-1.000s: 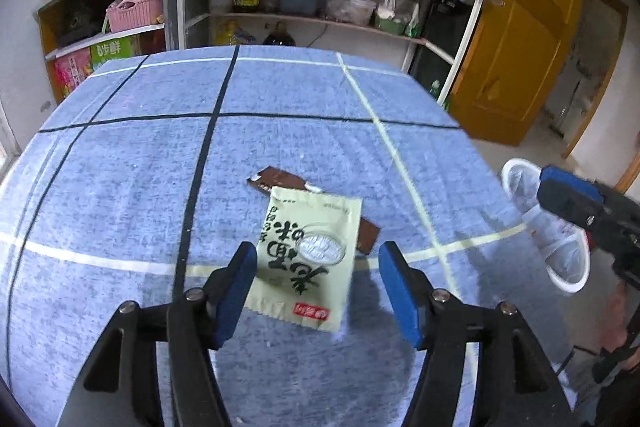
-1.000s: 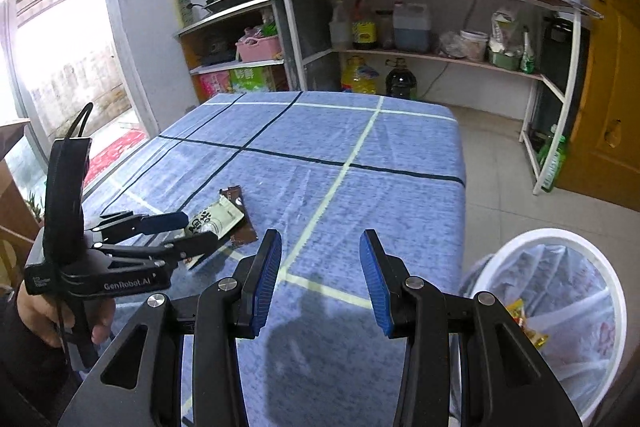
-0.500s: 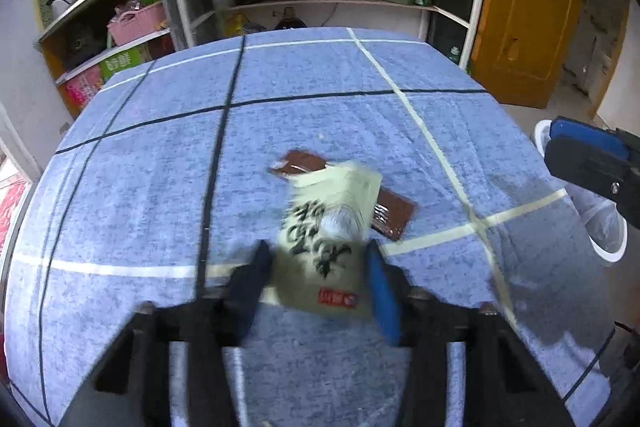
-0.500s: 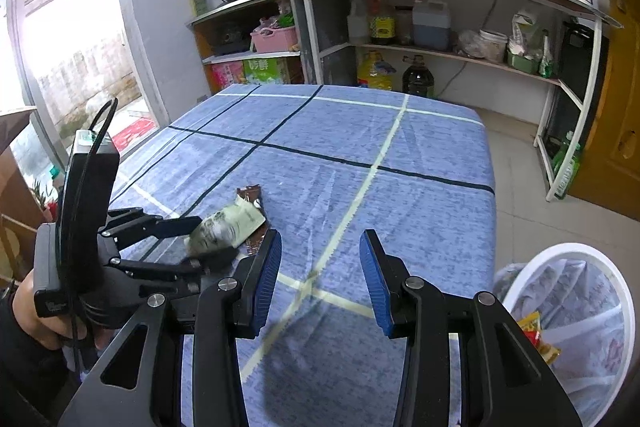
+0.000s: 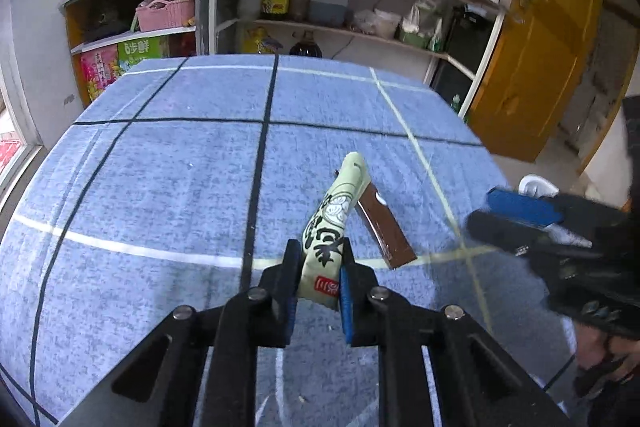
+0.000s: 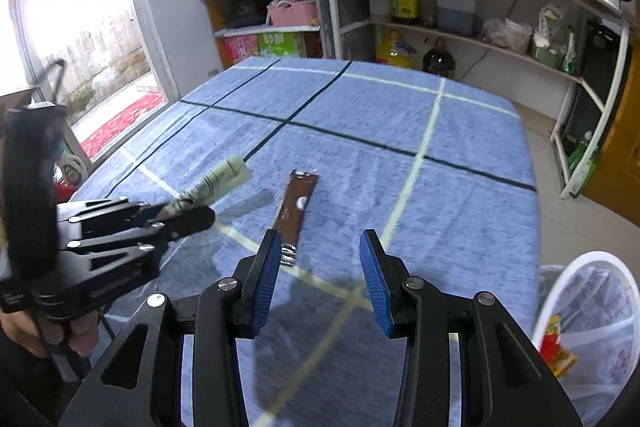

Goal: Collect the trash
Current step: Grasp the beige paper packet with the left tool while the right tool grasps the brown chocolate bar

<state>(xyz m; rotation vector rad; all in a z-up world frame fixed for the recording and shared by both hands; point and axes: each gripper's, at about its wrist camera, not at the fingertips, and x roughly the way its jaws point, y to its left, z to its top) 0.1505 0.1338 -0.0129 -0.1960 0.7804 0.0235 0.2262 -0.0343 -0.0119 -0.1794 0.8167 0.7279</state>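
Closing on one green packet [image 5: 335,223], left tool [image 5: 318,267]; right tool [image 6: 320,279] gapes above one brown wrapper [image 6: 296,207].

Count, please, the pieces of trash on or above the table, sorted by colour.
Green: 1, the green packet, pinched in the closing left gripper.
Brown: 1, the brown wrapper, flat on the table.
Total: 2

Pinched green packet [image 5: 332,223]; flat brown wrapper [image 5: 384,227]
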